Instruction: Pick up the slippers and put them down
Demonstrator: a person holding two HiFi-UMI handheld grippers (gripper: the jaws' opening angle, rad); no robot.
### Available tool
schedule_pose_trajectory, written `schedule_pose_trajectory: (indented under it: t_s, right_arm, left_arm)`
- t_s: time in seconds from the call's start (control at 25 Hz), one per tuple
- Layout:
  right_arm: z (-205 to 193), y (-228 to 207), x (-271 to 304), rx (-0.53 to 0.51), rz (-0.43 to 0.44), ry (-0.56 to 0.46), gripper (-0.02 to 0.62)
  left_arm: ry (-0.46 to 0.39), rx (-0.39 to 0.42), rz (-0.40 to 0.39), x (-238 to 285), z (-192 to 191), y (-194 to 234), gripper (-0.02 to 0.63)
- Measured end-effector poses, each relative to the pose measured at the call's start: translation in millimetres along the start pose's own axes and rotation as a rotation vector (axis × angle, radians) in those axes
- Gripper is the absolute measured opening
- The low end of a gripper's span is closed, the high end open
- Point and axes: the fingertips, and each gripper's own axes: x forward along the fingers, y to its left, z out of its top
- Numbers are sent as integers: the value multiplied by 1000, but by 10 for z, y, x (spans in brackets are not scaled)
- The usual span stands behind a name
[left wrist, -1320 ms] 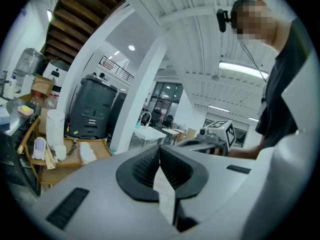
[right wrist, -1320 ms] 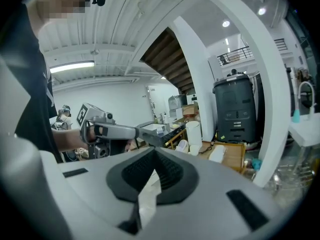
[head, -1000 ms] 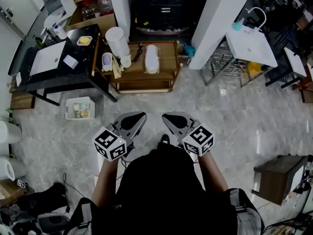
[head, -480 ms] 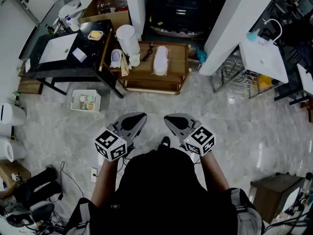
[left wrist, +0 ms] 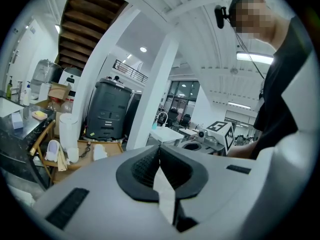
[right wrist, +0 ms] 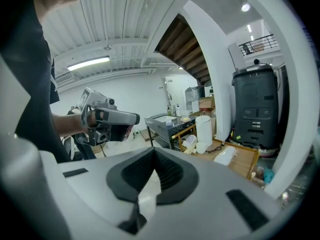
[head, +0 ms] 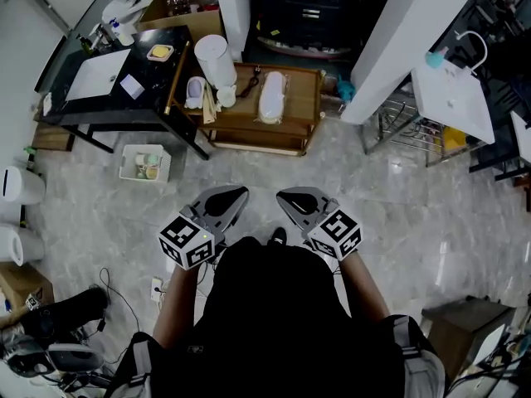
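Clenched, empty left tongs (head: 239,194), right tongs (head: 286,196) likewise, white slipper (head: 271,95) well ahead on wooden table (head: 304,98)

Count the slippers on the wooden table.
2. One slipper lies in the middle of the wooden table; the other sits at its left end, beside the white cylinder. Clutter may hide more.

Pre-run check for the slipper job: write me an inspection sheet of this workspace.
Surface: marble floor; low wooden table ahead.
Job's things: white slipper on the wooden table; what looks like a second slipper at its left end.
Clutter: white cylinder on the table; basket on the floor.
Grippers: left gripper and right gripper shut, empty, side by side.
Cables: cord on the table; cable on the floor.
Surroundings: black table, pillar, sink.
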Motion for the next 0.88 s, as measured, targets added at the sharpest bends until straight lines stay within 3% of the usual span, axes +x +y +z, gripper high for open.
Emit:
schedule_pose_trajectory:
  t_s: [0.32,0.88]
  right_arm:
    - [-57,-306,-124,9,-15,-3,8]
    - [-55,-454,-153,6,-13,-5,8]
  left_arm:
    - [-19,20,-8,328,140,9,12]
    - [-16,12,-1,472,155,20,12]
